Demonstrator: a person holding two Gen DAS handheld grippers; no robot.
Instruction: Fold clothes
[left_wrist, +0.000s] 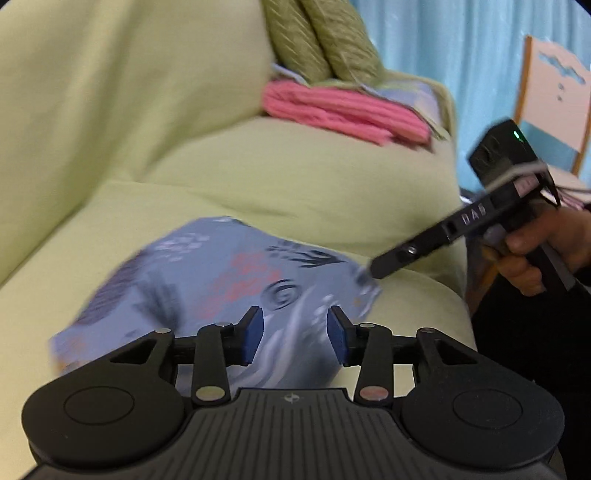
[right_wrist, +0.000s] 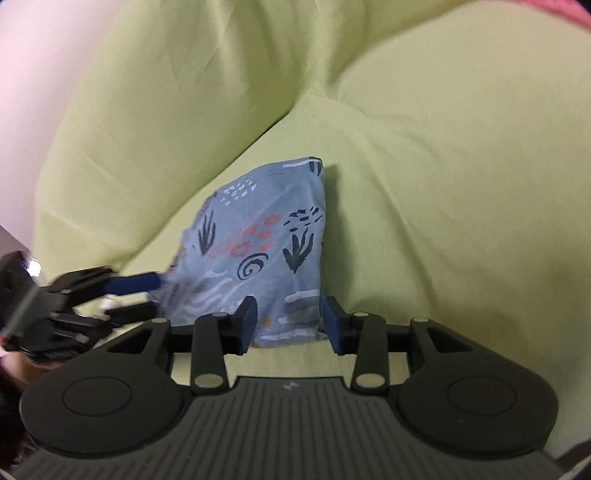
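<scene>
A blue patterned cloth (left_wrist: 221, 280) lies folded on the green sofa seat (left_wrist: 314, 177); it also shows in the right wrist view (right_wrist: 266, 251). My left gripper (left_wrist: 295, 332) is open, its blue pads just above the cloth's near edge. It shows at the left of the right wrist view (right_wrist: 155, 295), at the cloth's left corner. My right gripper (right_wrist: 288, 321) is open with the cloth's near edge between its fingers. In the left wrist view its tip (left_wrist: 369, 273) touches the cloth's right corner.
A folded pink garment (left_wrist: 343, 110) and other folded pieces lie on the sofa's far end under two green cushions (left_wrist: 321, 37). A wooden chair (left_wrist: 554, 92) stands by a blue curtain (left_wrist: 461, 55). The sofa backrest (right_wrist: 184, 92) rises behind the cloth.
</scene>
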